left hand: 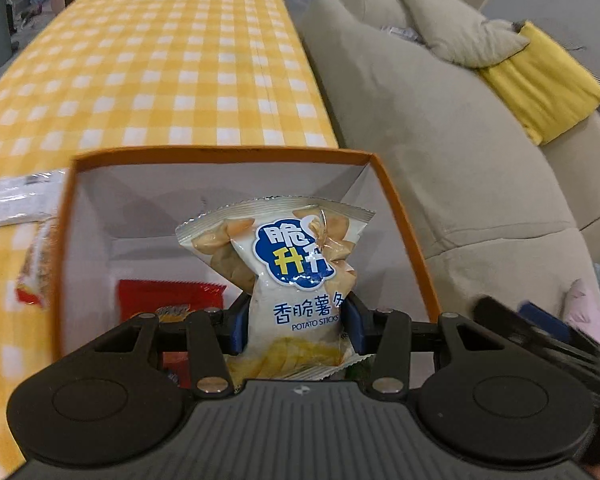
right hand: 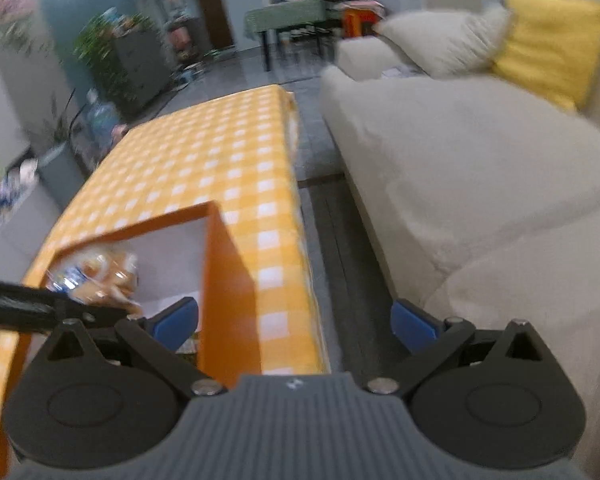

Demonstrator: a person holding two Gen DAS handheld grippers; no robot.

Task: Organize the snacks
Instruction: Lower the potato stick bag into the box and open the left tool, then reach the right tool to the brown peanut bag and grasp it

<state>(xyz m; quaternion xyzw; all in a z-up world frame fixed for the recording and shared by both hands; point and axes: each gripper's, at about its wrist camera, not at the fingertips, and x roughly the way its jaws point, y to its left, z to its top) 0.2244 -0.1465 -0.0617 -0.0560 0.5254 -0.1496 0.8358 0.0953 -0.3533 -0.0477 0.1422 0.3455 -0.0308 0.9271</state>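
Note:
My left gripper (left hand: 294, 320) is shut on a white potato sticks bag (left hand: 288, 264), held upright over the inside of an orange box (left hand: 400, 208) with white walls. A red snack packet (left hand: 168, 296) lies on the box floor at the lower left. In the right wrist view my right gripper (right hand: 294, 324) stands open with nothing between its blue pads (right hand: 414, 326), hovering over the orange box's (right hand: 224, 264) right wall and the table edge. The potato sticks bag (right hand: 100, 276) shows blurred inside the box, with the left gripper's black arm (right hand: 28, 304) crossing from the left.
The box stands on a table with a yellow checked cloth (left hand: 180, 60). Two more snack packets (left hand: 20, 200) lie on the cloth left of the box. A beige sofa (left hand: 440, 128) with a yellow cushion (left hand: 540, 80) runs along the right, separated by a narrow strip of floor (right hand: 332, 240).

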